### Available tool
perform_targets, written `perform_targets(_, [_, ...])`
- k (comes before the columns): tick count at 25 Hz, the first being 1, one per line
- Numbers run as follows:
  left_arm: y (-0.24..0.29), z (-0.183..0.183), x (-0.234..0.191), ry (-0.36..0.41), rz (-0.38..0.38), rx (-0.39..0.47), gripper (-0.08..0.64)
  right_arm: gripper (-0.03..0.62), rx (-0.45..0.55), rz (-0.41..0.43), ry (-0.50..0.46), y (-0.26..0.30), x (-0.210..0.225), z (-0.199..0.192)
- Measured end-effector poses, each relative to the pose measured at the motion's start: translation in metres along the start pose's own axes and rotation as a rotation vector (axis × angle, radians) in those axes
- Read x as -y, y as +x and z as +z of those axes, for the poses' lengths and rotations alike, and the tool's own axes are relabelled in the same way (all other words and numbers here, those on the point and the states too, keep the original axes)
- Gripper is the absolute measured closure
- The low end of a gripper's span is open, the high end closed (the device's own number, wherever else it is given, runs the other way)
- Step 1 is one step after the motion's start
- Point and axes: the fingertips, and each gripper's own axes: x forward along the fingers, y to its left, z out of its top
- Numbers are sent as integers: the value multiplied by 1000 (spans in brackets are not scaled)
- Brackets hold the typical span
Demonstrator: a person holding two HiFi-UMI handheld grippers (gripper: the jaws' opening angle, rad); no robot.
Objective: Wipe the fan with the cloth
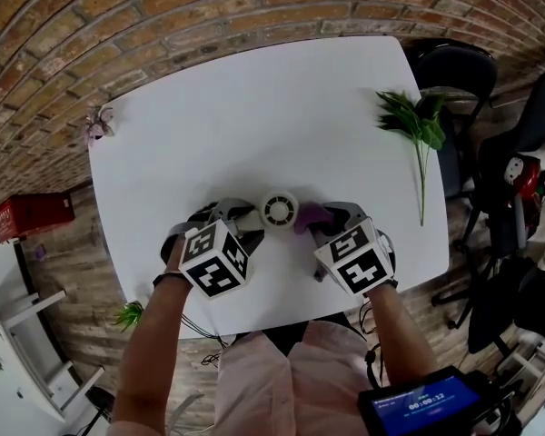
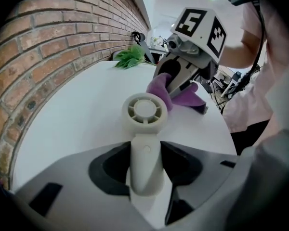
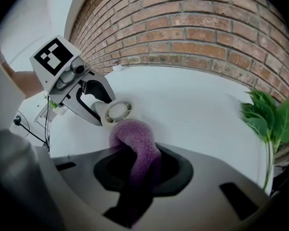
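Observation:
A small white hand fan with a round grilled head is held above the white table. My left gripper is shut on the fan's handle; the round head points away from it. A purple fluffy cloth is pinched in my right gripper. The cloth bulges out of those jaws and presses against the fan head. In the left gripper view the cloth sits at the head's right rim, with the right gripper behind it.
A green leafy sprig lies at the table's right side. A small dried flower sits at the left edge. A brick wall runs behind the table. Dark chairs stand to the right. The person's sleeve is at the near edge.

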Motion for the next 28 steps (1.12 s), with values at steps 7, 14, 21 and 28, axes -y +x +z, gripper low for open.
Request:
perform_targets(7, [1,1,2,64,-17,-25,367,509,1,-7,-9,0,8,2])
perform_targets(14, [3,2,5,151,-38,-60,368,511,-7,-5,-44,0,16,6])
perform_targets(21, [5,4,9,281,-92,-115,367,511,-6,3,-69,1,22,10])
perform_targets(28, [8,9,15,428,-147,-169,367,509,0,13,-99,4,24,17])
